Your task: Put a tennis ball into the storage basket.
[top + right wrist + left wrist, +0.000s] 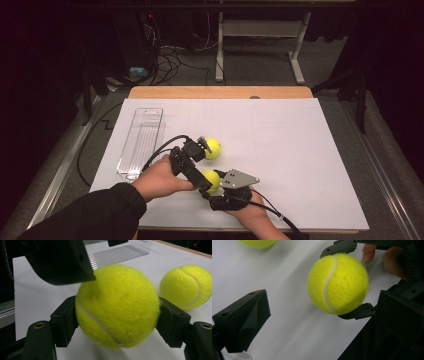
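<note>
1. The right gripper (117, 322) pinches a yellow tennis ball (117, 306), one black jaw pressed to each side of it, just above the white sheet (37, 300)
2. The left gripper (319, 317) stands spread wide, its jaws on either side of the held ball and not touching it
3. A second tennis ball (213, 148) lies on the sheet just beyond the left gripper's tips, apart from the held one
4. A clear plastic tray (141, 142) lies further off, on the left gripper's outer side, well apart from both balls
</note>
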Demonstrator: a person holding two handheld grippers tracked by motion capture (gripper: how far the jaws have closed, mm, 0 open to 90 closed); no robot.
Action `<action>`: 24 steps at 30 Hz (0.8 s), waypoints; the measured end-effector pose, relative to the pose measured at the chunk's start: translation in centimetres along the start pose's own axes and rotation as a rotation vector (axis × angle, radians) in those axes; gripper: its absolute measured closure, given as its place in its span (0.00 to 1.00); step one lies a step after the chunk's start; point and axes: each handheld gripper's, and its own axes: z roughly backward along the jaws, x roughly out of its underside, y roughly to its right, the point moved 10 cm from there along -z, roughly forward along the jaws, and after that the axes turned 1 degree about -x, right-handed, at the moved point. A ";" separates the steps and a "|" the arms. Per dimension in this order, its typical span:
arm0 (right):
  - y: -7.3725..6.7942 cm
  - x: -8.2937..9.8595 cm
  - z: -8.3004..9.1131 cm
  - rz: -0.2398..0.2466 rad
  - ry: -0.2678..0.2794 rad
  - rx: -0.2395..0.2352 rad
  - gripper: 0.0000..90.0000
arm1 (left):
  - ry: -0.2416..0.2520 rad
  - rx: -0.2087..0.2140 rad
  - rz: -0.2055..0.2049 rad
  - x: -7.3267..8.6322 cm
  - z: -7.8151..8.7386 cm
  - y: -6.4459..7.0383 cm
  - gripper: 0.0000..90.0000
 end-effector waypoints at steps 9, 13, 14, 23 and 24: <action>-0.2 -0.3 0.1 0.005 0.015 -0.009 0.30 | -0.022 0.013 -0.004 -0.3 -1.0 0.3 0.01; -0.3 -0.3 0.1 -0.009 0.018 -0.015 0.30 | -0.030 0.021 -0.002 -0.3 -1.3 0.4 0.01; -0.3 -0.3 0.2 -0.003 0.020 -0.015 0.30 | -0.036 0.024 -0.003 -0.3 -1.4 0.4 0.01; -0.4 -0.6 0.3 0.000 0.027 -0.014 0.30 | -0.049 0.030 0.000 -0.5 -2.0 0.5 0.01; -0.5 -0.6 0.3 0.000 0.028 -0.017 0.30 | -0.055 0.030 0.002 -0.5 -2.0 0.6 0.01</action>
